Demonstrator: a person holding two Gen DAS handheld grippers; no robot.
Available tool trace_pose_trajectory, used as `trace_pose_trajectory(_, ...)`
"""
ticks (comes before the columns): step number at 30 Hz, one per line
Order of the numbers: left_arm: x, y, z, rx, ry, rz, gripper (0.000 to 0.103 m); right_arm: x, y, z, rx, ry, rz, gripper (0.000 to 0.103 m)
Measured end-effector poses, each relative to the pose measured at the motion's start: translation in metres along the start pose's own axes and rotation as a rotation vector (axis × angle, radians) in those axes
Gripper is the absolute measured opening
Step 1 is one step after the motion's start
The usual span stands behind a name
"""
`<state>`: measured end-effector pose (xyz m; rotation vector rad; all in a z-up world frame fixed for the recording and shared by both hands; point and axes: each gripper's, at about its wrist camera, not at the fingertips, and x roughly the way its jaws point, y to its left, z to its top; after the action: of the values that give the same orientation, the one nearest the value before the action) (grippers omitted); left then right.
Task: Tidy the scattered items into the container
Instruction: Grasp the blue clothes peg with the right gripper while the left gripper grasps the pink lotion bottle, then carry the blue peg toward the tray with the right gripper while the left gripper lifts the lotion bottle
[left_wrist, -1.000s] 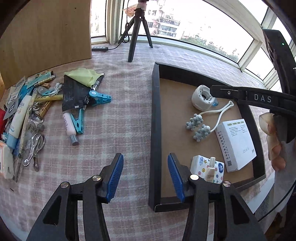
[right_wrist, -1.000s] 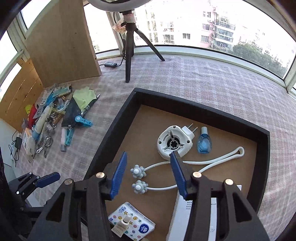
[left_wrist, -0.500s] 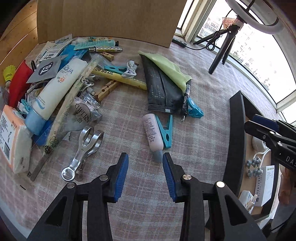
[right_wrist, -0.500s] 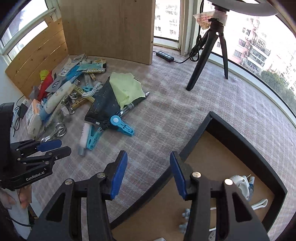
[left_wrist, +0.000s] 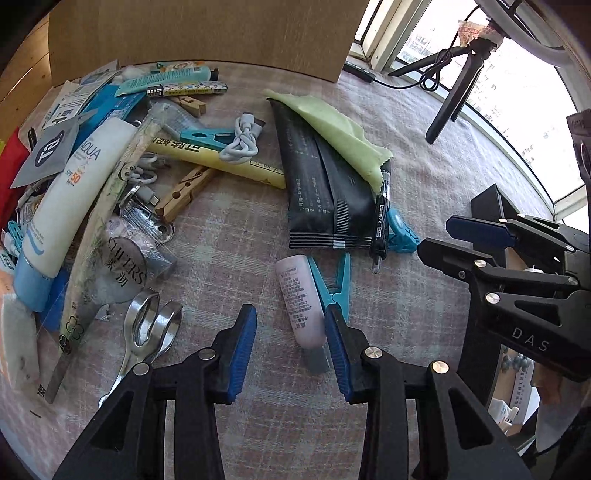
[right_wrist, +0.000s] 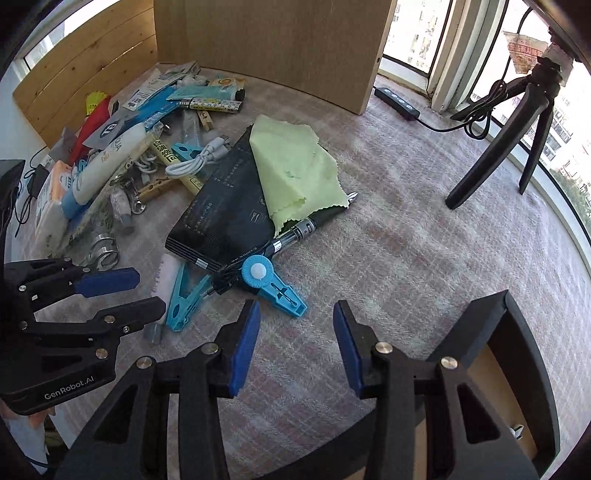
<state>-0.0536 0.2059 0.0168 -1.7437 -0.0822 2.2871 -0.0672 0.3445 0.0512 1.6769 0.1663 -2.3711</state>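
Observation:
A pale pink tube (left_wrist: 297, 295) lies on the checked cloth beside a blue peg (left_wrist: 334, 284). Its grey-capped end sits between the tips of my left gripper (left_wrist: 291, 350), which hovers open above it without pressing. My left gripper (right_wrist: 125, 295) also shows in the right wrist view. My right gripper (right_wrist: 295, 343) is closing with nothing between its pads, just short of a round blue clip (right_wrist: 271, 282). From the left wrist view my right gripper (left_wrist: 454, 240) stands at the right. The black tray (right_wrist: 509, 306) lies at the lower right.
A black packet (left_wrist: 325, 192) under a green cloth (left_wrist: 332, 125), a pen (left_wrist: 382, 218), a steel tool (left_wrist: 147, 328) and a sunscreen tube (left_wrist: 70, 195) crowd the left. A tripod (right_wrist: 517, 122), power strip (right_wrist: 397, 101) and wooden board (right_wrist: 277, 40) stand behind.
Both grippers have swung away from over the tray to the pile of loose items and come lower. Their jaws stand narrower than before. The left gripper now hangs over the pink tube.

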Motion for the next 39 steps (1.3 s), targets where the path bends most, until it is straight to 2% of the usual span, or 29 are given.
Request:
trace_pose_trajectory(4,0.004,0.004,0.003,0.006,-0.01,0.012,0.038,0.009,0.0,0.002,-0.006,0.01,-0.002,0.04)
trace_pose_trajectory(8,0.006,0.012,0.003,0.009,-0.005,0.025,0.027,0.015,0.0,0.006,-0.013,0.015,0.006,0.035)
trace_pose_trajectory(16,0.008,0.008,0.003,0.036,-0.011,0.06,0.019,0.023,0.006,0.009,-0.029,0.022,0.016,0.027)
trace_pose_trajectory(23,0.004,0.014,-0.003,0.021,-0.016,0.05,0.019,0.02,0.008,0.008,-0.014,0.017,0.02,0.018)
trace_pose_trajectory(34,-0.009,0.017,-0.02,0.017,-0.016,0.015,0.019,-0.007,-0.006,-0.017,0.087,0.008,0.051,0.015)
trace_pose_trajectory(39,-0.022,0.014,-0.03,0.016,-0.03,0.003,0.019,-0.03,-0.015,-0.04,0.144,-0.032,0.06,0.015)
